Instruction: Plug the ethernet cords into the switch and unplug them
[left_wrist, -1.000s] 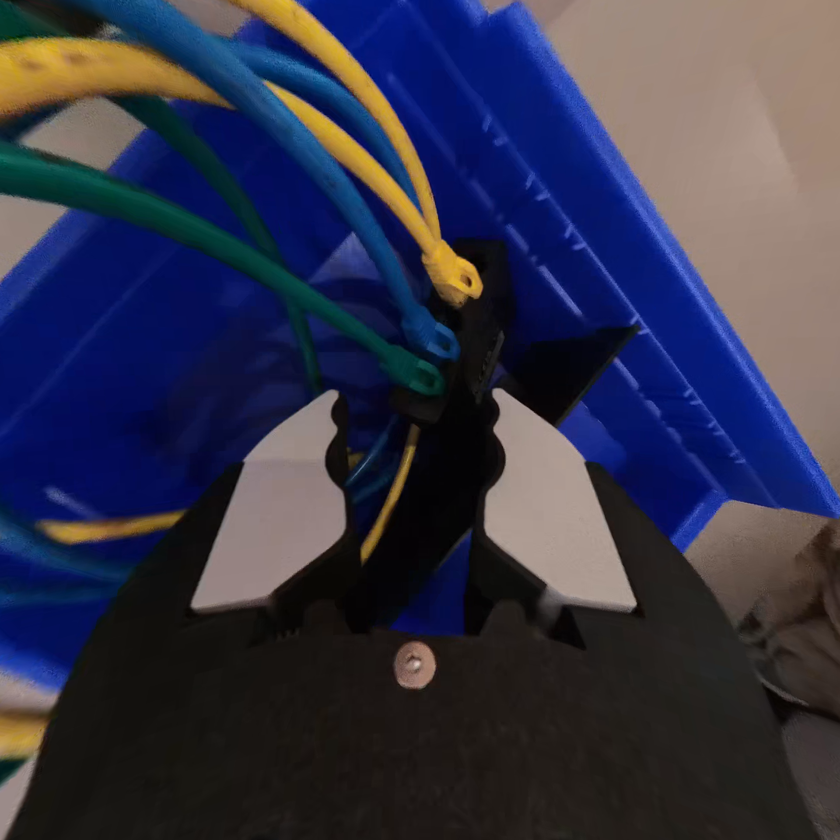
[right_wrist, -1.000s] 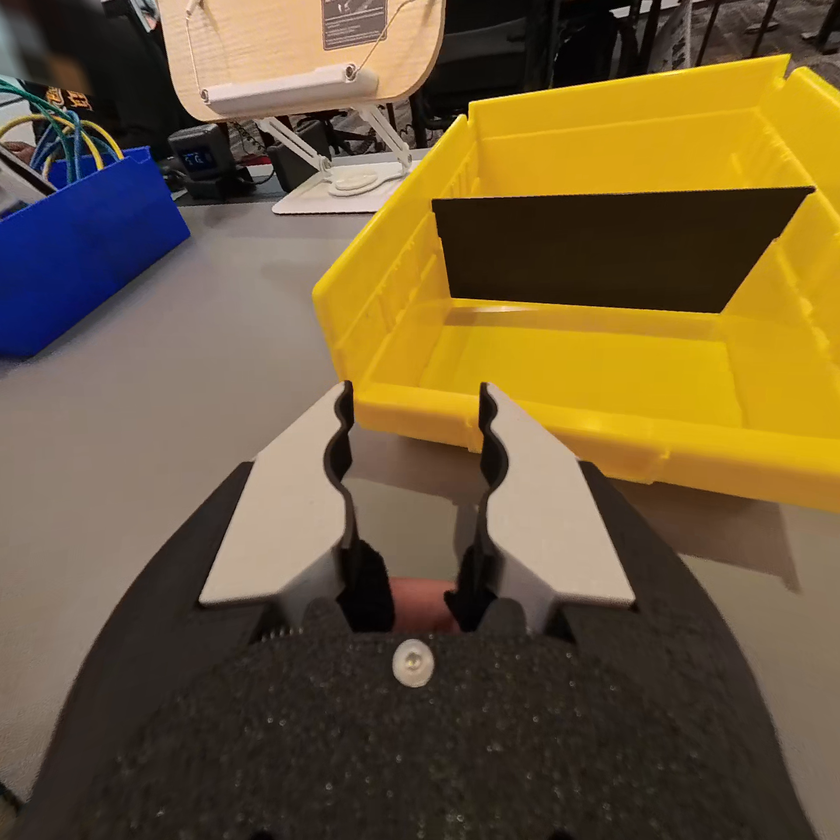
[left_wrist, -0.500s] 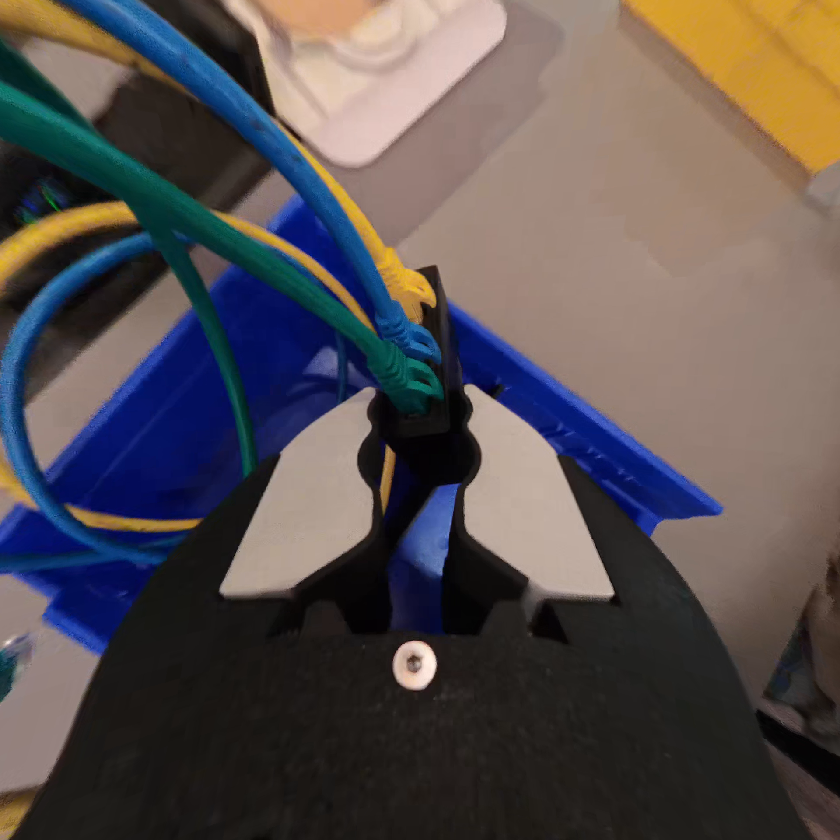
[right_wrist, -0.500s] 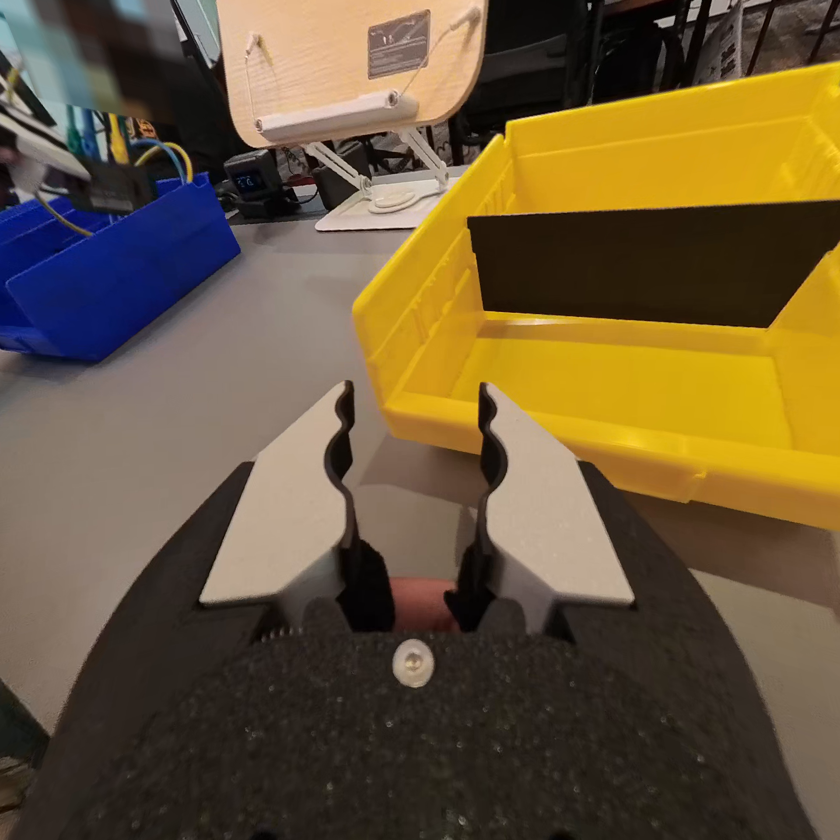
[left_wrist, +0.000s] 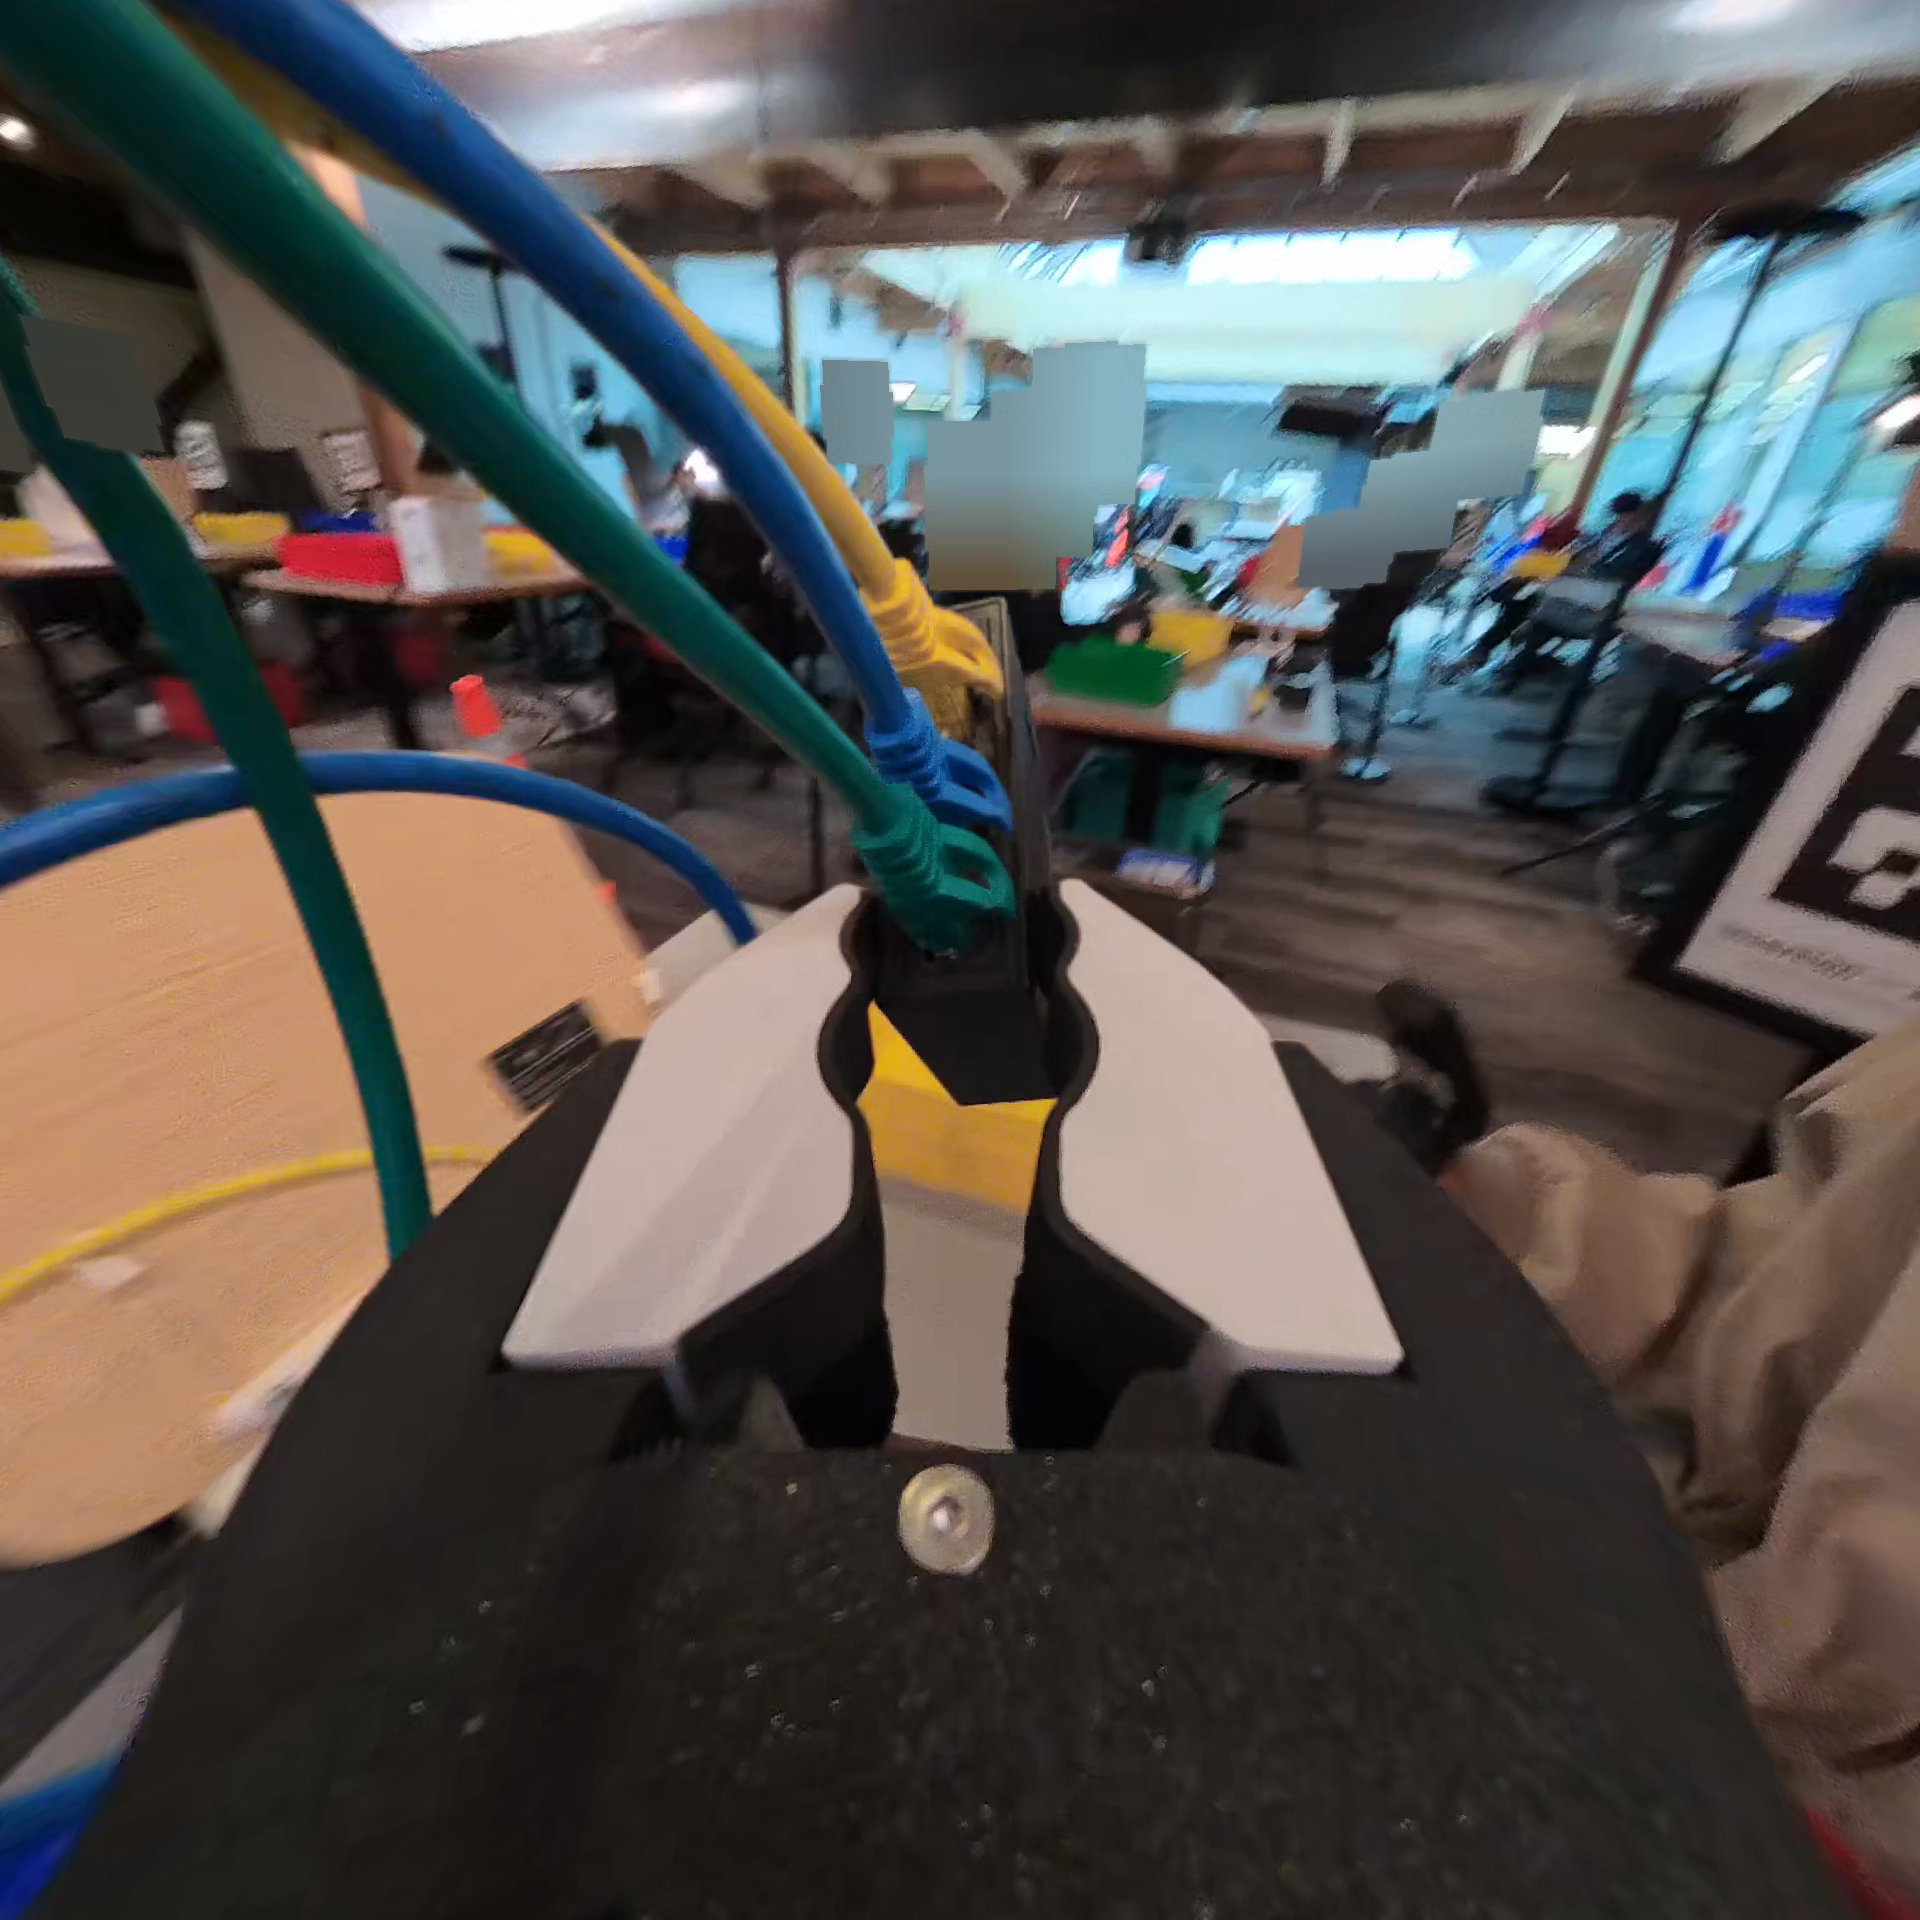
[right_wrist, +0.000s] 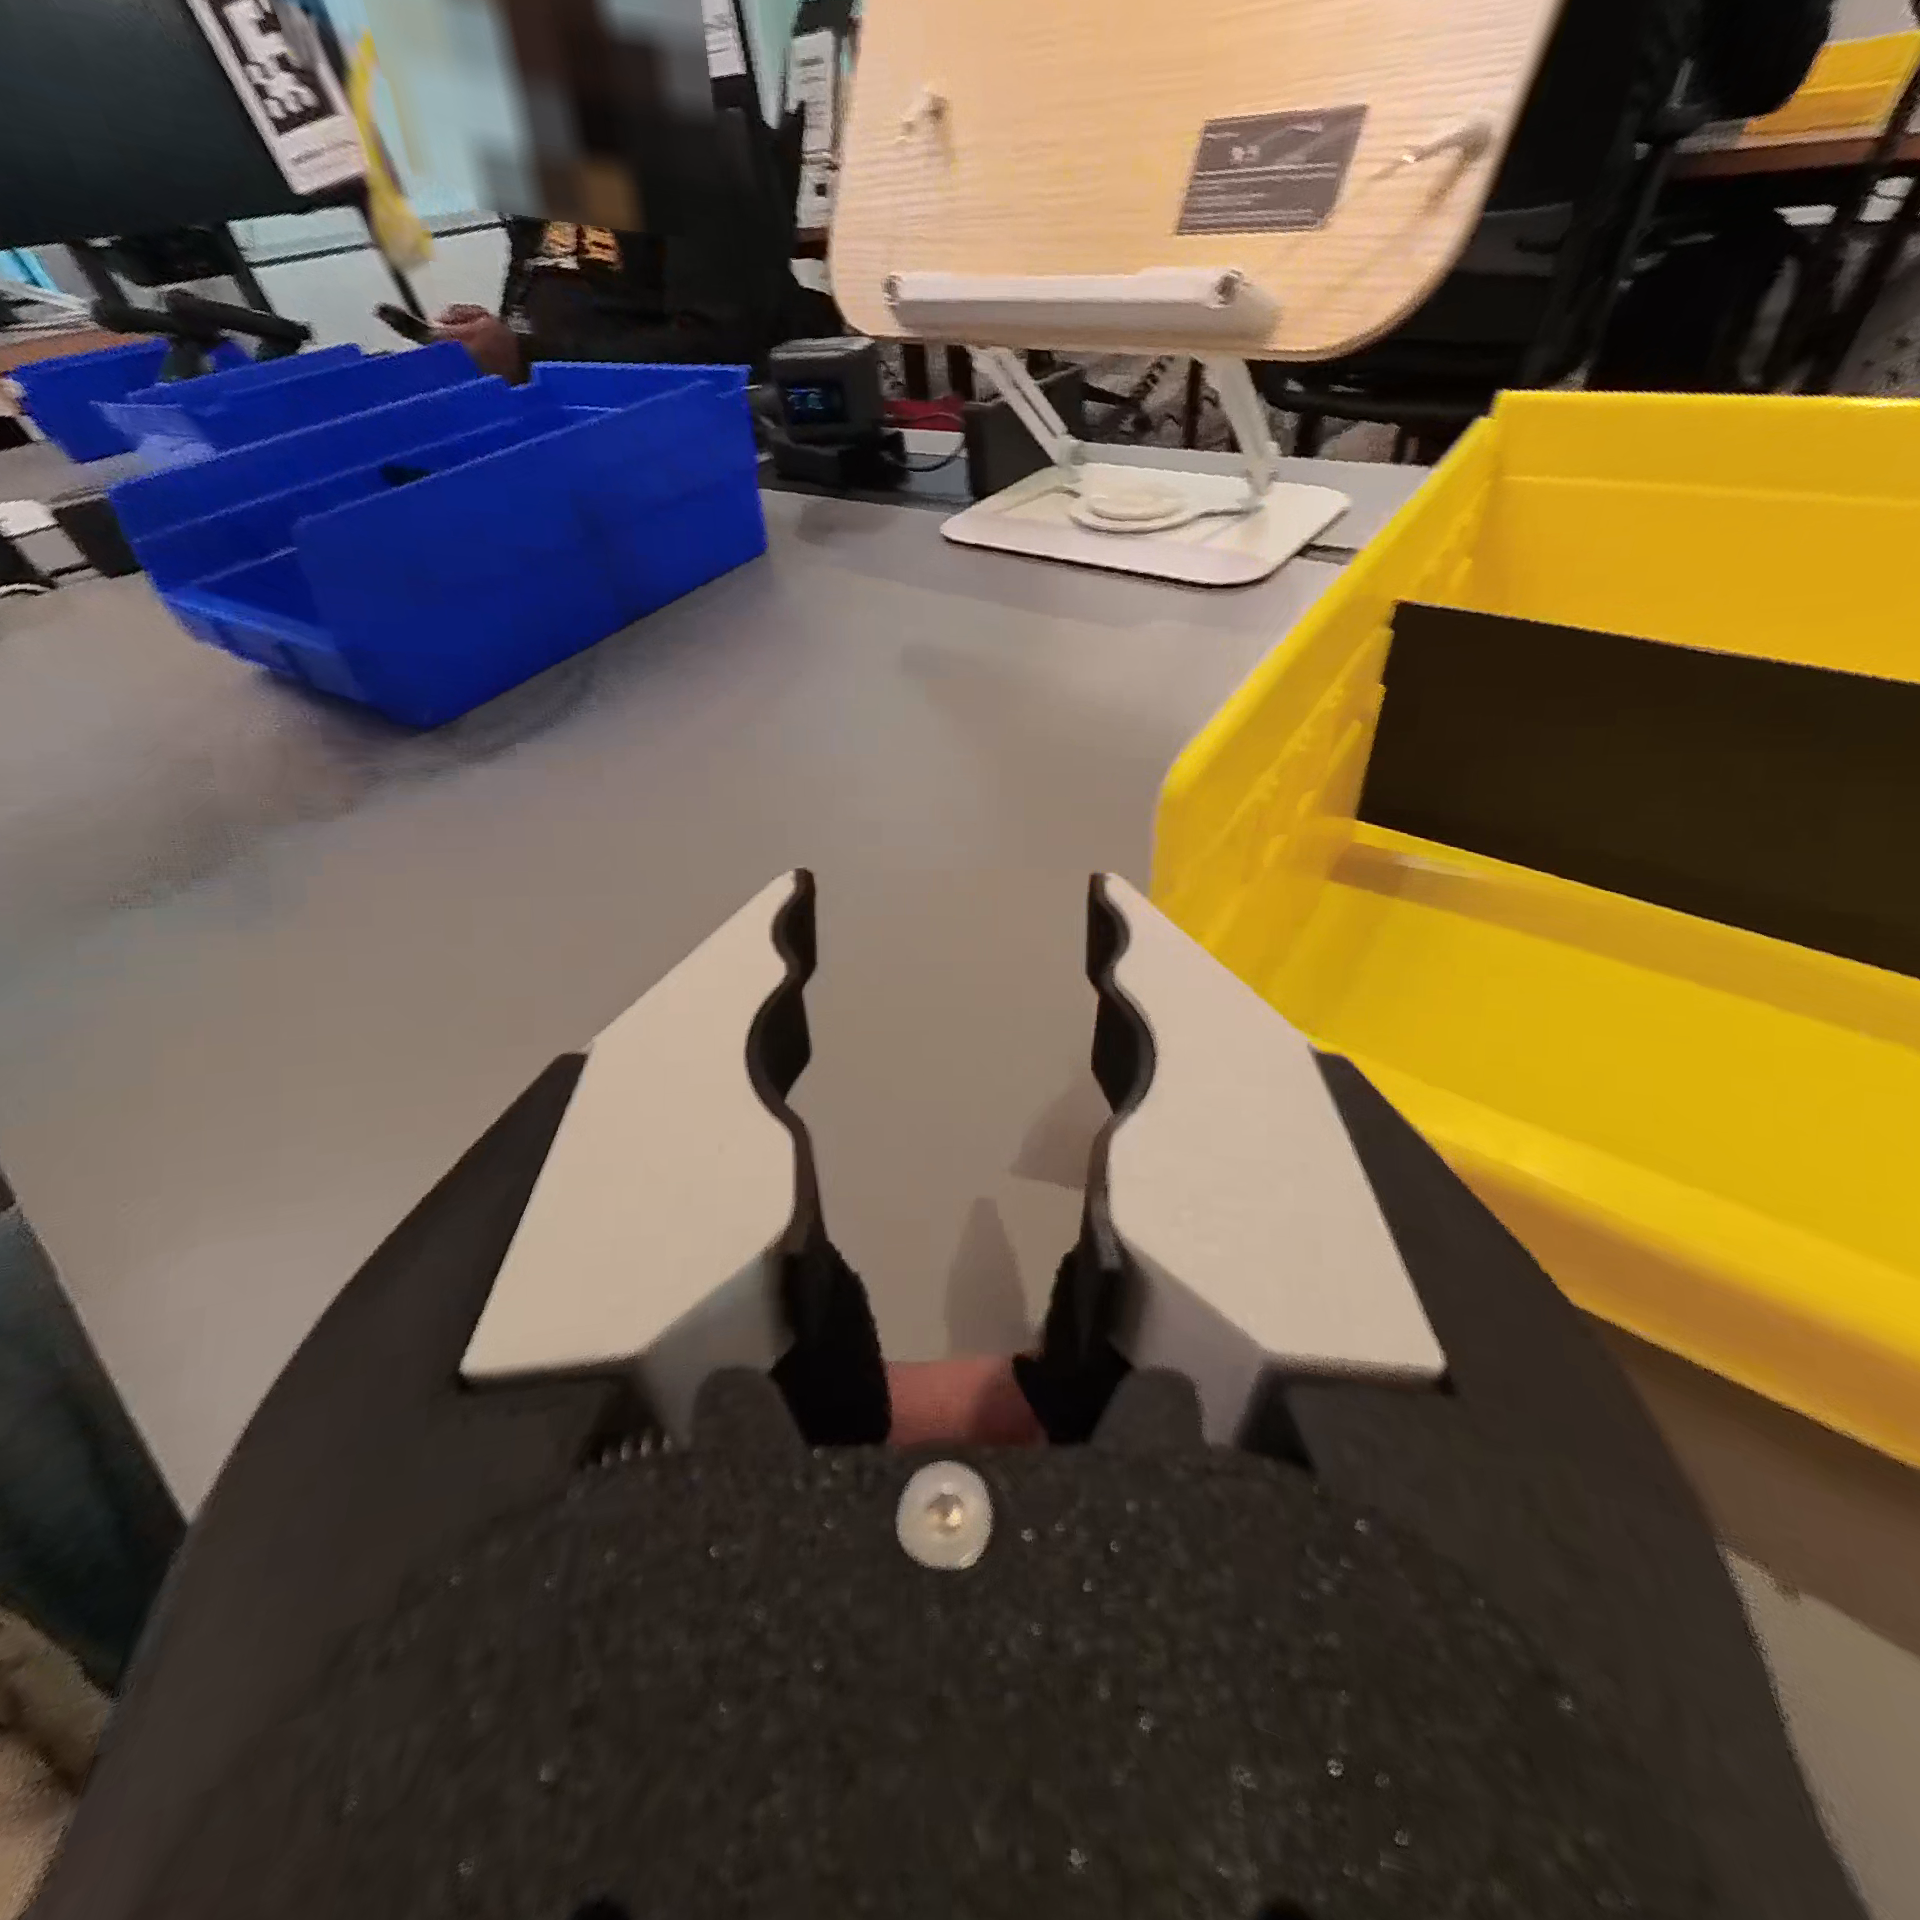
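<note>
Left hand-held gripper (left_wrist: 956, 925), at the centre of the left wrist view, is closed around the black switch (left_wrist: 961, 1013), its fingers pinching the near end of the box. Only that end and a thin edge rising toward mid-frame can be seen; the port face is turned away and mostly hidden behind the plugs. Three ethernet cords are seated in it in a row: the green cord (left_wrist: 925, 868) nearest the fingertips, the blue cord (left_wrist: 930, 764) above it, and the yellow cord (left_wrist: 925, 634) farthest up. All three arc off toward the upper left and are cut by the frame edge, so their other ends cannot be traced. A second blue loop and a thin yellow run cross the left side, over a blurred wooden board (left_wrist: 260, 1039). The room behind is smeared with motion; a tan sleeve (left_wrist: 1714, 1299) shows at the lower right.

Right hand-held gripper (right_wrist: 951, 904), at the centre of the right wrist view, is spread open and holds nothing, above the grey bench (right_wrist: 520, 883). A blue bin (right_wrist: 468, 582) sits in the upper left; its inside is largely hidden by its walls. A yellow bin (right_wrist: 1558, 1039) with a black divider (right_wrist: 1662, 748) is cut off at the right edge. The same board on its white stand is cropped at the top.
</note>
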